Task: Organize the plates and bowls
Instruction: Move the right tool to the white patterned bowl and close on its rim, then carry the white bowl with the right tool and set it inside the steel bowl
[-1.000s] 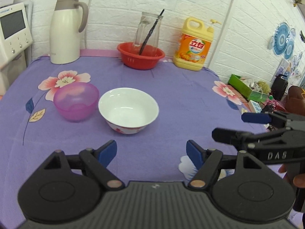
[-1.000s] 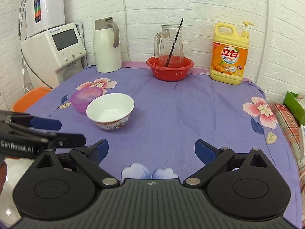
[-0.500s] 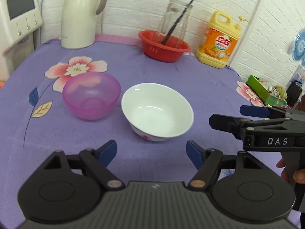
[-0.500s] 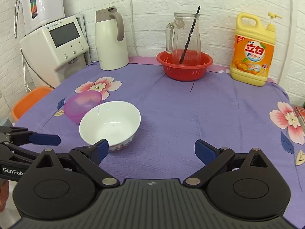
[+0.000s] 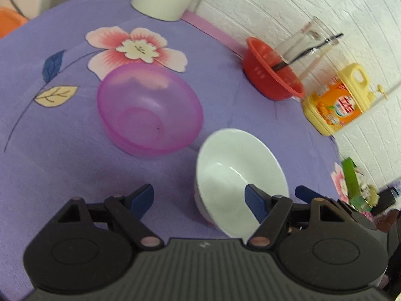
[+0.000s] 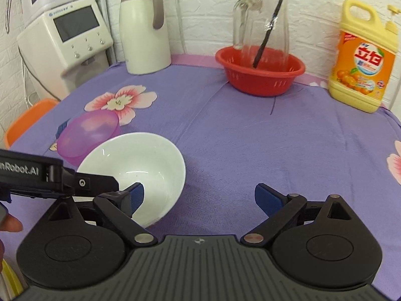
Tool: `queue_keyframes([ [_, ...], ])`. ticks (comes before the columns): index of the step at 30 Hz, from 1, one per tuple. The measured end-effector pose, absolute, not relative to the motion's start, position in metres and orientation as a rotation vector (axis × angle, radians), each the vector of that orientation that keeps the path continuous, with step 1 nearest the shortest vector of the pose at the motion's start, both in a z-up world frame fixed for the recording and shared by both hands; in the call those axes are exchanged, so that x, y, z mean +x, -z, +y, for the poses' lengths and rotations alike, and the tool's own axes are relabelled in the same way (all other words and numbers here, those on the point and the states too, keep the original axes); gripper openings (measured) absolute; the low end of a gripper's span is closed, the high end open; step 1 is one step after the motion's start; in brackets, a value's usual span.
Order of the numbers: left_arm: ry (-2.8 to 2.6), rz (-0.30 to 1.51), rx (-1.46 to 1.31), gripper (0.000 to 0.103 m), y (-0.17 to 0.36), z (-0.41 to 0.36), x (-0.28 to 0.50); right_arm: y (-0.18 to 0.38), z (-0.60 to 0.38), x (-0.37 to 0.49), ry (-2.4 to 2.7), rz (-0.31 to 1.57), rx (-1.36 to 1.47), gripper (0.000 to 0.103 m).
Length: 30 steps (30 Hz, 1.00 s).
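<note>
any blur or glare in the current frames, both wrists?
Left wrist: tilted view, motion-smeared, worst at the detergent bottle and glass pitcher; pink bowl softer too. Right wrist: sharp, level, only small highlights inside the white bowl. Both: fisheye bends the brick wall lines; even light, soft shadows.

The right gripper has its jaws spread wide over the purple tablecloth, its left blue pad in front of the white bowl at eight o'clock. Touching that bowl at ten o'clock is a pink bowl, and the left gripper reaches in from nine o'clock to the white bowl's near rim. At twelve o'clock a glass jug stands in a red basket, a white kettle at eleven and a yellow soap bottle at two.
</note>
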State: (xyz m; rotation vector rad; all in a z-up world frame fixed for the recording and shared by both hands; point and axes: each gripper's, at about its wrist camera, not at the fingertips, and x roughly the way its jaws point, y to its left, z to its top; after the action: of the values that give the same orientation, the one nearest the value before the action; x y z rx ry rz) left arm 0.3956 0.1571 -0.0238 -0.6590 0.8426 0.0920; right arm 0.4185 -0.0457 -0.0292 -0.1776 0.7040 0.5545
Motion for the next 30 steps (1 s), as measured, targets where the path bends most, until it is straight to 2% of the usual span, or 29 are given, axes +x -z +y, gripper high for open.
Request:
queue_keyframes([
  [4,-0.119,0.841,-0.645,0.07,0.025,0.156,0.407,0.038,-0.033,0.426,-0.581,0.714,-0.2,0.103],
  [8,-0.092,0.836,-0.632,0.064,0.026,0.15,0.413,0.043,-0.026,0.43,-0.606,0.726,-0.207,0.103],
  [11,-0.067,0.815,-0.617,0.054,0.028,0.146,0.412,0.046,-0.023,0.43,-0.623,0.733,-0.205,0.103],
  [16,-0.026,0.812,-0.613,0.044,0.029,0.139,0.417,0.045,-0.022,0.426,-0.663,0.745,-0.183,0.103],
  [17,-0.031,0.816,-0.598,0.044,0.028,0.137,0.417,0.044,-0.021,0.425,-0.674,0.75,-0.179,0.097],
  [18,-0.026,0.823,-0.585,0.037,0.027,0.134,0.418,0.043,-0.02,0.424,-0.693,0.759,-0.171,0.089],
  [30,0.052,0.842,-0.551,0.036,0.008,0.108,0.38,0.026,-0.035,0.377,-0.668,0.736,-0.226,0.089],
])
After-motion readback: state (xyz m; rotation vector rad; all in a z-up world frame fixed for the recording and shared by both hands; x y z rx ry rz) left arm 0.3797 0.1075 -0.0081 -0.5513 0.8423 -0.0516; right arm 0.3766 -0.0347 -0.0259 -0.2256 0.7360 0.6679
